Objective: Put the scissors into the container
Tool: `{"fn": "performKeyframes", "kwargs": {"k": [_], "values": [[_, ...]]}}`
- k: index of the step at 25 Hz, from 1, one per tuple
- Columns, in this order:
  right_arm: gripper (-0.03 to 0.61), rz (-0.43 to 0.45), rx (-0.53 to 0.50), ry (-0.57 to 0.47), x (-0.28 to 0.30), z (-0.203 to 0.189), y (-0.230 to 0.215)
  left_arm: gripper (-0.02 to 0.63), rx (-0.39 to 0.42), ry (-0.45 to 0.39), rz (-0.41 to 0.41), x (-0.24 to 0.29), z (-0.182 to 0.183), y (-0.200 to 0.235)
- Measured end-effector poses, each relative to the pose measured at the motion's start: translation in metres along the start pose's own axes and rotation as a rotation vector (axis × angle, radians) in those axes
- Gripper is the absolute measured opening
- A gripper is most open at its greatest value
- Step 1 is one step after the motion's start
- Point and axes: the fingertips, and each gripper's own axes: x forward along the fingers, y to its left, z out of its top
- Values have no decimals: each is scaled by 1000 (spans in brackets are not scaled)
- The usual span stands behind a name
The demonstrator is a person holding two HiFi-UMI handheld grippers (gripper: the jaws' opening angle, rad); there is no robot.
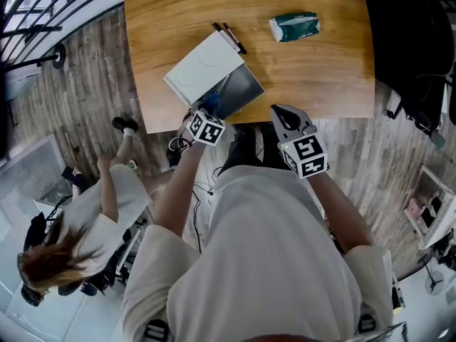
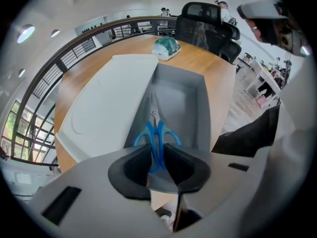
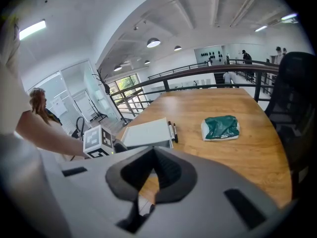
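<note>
At the near edge of the tabletop [image 1: 306, 70], the left hand-held gripper [image 2: 157, 151] points steeply down over the open grey container [image 2: 190, 98]. It's clenched on the blue-handled scissors [image 2: 157, 135], which sit between its jaws inside the container's opening, though whether they touch the floor is hard to call, and the white lid [image 2: 109, 103] lies against the container's left rim. Over on the other side, the right hand-held gripper [image 3: 151, 152] hovers by the tabletop edge, jaws pinched together on nothing, while 2 pens [image 1: 230, 37] lie just beside the lid's far corner and a green packet [image 1: 294, 26] sits well apart.
</note>
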Motion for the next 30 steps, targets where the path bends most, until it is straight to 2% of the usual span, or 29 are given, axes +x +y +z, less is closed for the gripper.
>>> {"fn": "performKeyframes", "kwargs": {"k": [5,15,22,28,30], "values": [[0,23,-11,-3,1,1,-3,75,5,33,25,2,-4,2],[0,76,-42,4,3,5,-6,83,-18,29,64,-1,-1,6],[0,117,-88,1,3,11,-13,106,-74,3,85,-10,5,6],[0,149,-141,-17,-6,23,-14,98,-150,-49,150,-40,9,9],[0,160,-162,-22,-8,28,-13,75,-183,-83,183,-55,12,12]]}}
